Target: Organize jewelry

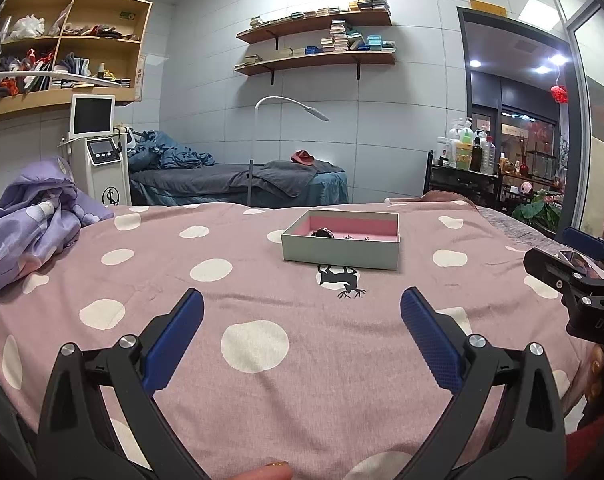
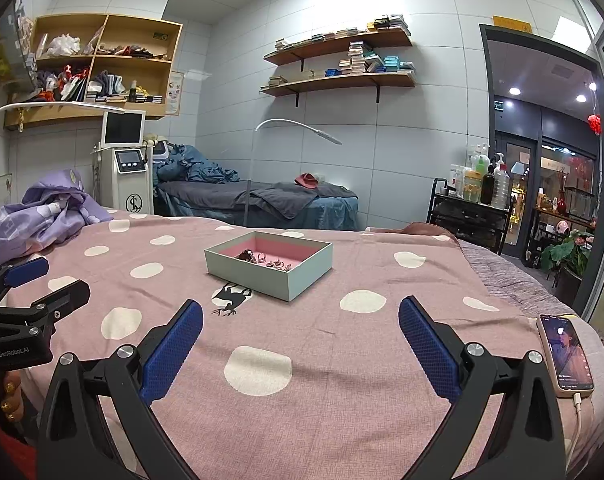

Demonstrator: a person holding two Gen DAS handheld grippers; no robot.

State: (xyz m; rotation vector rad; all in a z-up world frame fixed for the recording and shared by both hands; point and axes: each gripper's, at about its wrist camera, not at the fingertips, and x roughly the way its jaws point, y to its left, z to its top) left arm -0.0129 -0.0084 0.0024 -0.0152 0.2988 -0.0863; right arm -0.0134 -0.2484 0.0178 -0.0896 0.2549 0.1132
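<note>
A shallow pale green box [image 1: 340,254] [image 2: 261,274] with a pink lining rests on the pink polka-dot bedspread [image 1: 261,392] [image 2: 322,380]. Several small pieces of jewelry [image 2: 267,261] lie inside it, with a dark round piece [image 1: 322,233] toward the left. My left gripper [image 1: 302,312] hovers open over the bedspread, well short of the box, holding nothing. My right gripper [image 2: 300,314] is likewise open and empty, near the front of the bed. Each gripper shows at the other view's edge: the right gripper's body [image 1: 582,284], the left gripper's body [image 2: 25,312].
A phone [image 2: 566,356] with a lit screen and a charging cable lies at the bed's right edge. A crumpled purple blanket [image 1: 29,216] [image 2: 41,212] is heaped at the left. Behind the bed stand a white machine [image 1: 101,152], a floor lamp [image 1: 257,148] and a bottle cart [image 1: 466,172].
</note>
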